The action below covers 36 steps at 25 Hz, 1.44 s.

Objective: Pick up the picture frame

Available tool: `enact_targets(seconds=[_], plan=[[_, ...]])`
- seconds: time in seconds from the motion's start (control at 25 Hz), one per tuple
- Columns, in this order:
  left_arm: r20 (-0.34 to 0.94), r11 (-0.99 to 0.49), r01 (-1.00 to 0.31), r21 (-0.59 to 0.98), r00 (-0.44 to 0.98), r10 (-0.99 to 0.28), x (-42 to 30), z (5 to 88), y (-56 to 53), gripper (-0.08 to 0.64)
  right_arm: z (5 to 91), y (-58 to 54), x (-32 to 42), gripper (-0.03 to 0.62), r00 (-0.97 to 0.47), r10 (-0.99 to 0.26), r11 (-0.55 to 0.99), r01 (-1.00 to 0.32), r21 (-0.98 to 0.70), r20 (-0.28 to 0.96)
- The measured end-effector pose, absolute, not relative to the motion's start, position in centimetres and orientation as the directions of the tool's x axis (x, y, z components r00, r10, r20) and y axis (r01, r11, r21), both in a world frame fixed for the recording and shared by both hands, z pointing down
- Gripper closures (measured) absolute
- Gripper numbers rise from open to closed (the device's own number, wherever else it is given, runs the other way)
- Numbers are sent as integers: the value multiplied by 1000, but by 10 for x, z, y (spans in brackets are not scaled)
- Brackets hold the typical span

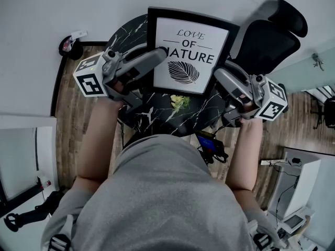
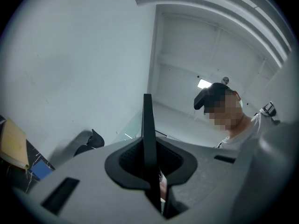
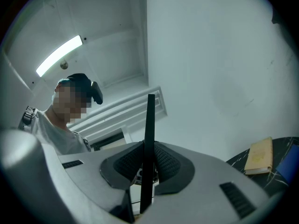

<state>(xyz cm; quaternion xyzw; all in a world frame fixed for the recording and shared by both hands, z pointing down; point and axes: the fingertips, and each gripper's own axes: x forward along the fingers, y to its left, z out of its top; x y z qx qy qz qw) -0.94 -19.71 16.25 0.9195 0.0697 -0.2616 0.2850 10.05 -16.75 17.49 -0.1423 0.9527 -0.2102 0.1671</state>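
Observation:
The picture frame (image 1: 189, 51) is black-rimmed, with a white print of words and a leaf. It is held up over the round black marble table (image 1: 152, 116), tilted toward me. My left gripper (image 1: 157, 56) is shut on its left edge and my right gripper (image 1: 222, 77) on its right edge. In the left gripper view the frame's edge (image 2: 147, 125) rises as a thin dark bar, clamped between the left gripper (image 2: 150, 164) pads. The right gripper view shows the same: the frame's edge (image 3: 150, 125) is pinched in the right gripper (image 3: 147, 167).
A small yellow-green sprig (image 1: 179, 102) lies on the table below the frame. A black office chair (image 1: 267, 41) stands at the back right, and a small device (image 1: 209, 144) lies on the wood floor near my knees. A tan book (image 3: 259, 155) rests on the table.

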Motion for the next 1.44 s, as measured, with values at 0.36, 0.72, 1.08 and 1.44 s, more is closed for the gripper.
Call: enact_targets(seconds=[0.36, 0.72, 1.08, 1.44], plan=[[-519, -829, 276, 486, 854, -20, -9, 163, -197, 508, 176, -168, 101, 511, -904, -343, 871, -203, -448, -256], [-518, -828, 282, 485, 855, -12, -8, 162, -197, 508, 176, -168, 101, 511, -899, -353, 868, -212, -450, -257], [-517, -823, 290, 489, 856, -6, -8, 162, -198, 508, 176, -168, 101, 511, -900, -355, 866, -214, -451, -253], [-515, -819, 290, 496, 857, -9, -8, 163, -198, 508, 176, -168, 101, 511, -900, -359, 863, -218, -456, -249]])
